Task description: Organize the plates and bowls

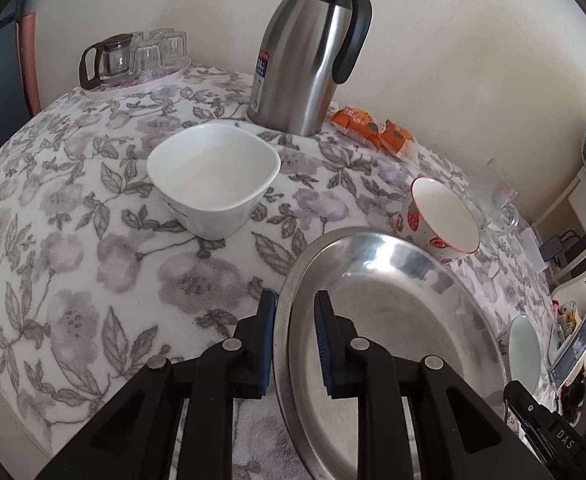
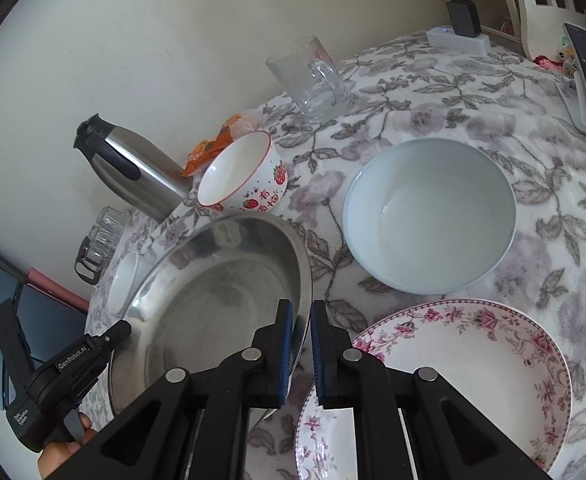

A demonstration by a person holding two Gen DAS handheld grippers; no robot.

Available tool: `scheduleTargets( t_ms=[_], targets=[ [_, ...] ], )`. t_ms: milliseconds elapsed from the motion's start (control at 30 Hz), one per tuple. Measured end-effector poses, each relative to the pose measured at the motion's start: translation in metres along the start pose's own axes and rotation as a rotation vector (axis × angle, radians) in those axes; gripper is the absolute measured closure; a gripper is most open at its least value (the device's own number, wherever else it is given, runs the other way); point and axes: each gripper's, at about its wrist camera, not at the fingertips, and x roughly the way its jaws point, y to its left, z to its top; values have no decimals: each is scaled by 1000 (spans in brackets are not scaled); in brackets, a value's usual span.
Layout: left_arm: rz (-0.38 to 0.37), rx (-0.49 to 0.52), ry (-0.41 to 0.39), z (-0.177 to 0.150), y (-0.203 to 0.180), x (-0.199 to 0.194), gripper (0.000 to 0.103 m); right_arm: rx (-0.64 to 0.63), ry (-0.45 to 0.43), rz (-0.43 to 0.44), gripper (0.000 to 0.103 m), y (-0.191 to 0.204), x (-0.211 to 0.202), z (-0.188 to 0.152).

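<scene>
Two grippers work the steel plate (image 1: 389,320), one on each side of it. Left gripper (image 1: 295,344): fingers straddle the plate's left rim with a gap on both sides, not clamped. Right gripper (image 2: 301,354): fingers nearly together over the plate's right rim (image 2: 293,264); whether they pinch it I cannot tell. White square bowl (image 1: 213,178) sits beyond the plate's left rim, apart from it. Strawberry bowl (image 2: 243,174) sits just behind the plate, close to its far rim. Pale blue bowl (image 2: 429,216) lies right of the plate, apart. Floral plate (image 2: 453,380) is near the plate's right rim, under the right gripper. Steel thermos jug (image 1: 309,48) stands behind, by the wall.
</scene>
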Motion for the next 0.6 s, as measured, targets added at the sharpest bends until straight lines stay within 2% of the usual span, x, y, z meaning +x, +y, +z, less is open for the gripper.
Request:
scheduleTargets(
  t_ms=[300,600],
  targets=[
    [11,-22,84,-8,11,21,83,-7,7,-10,93,1,6,-2],
    [2,-18,107,-10,13,28,83,-7,22,-12,93,1,8,-3]
  ],
)
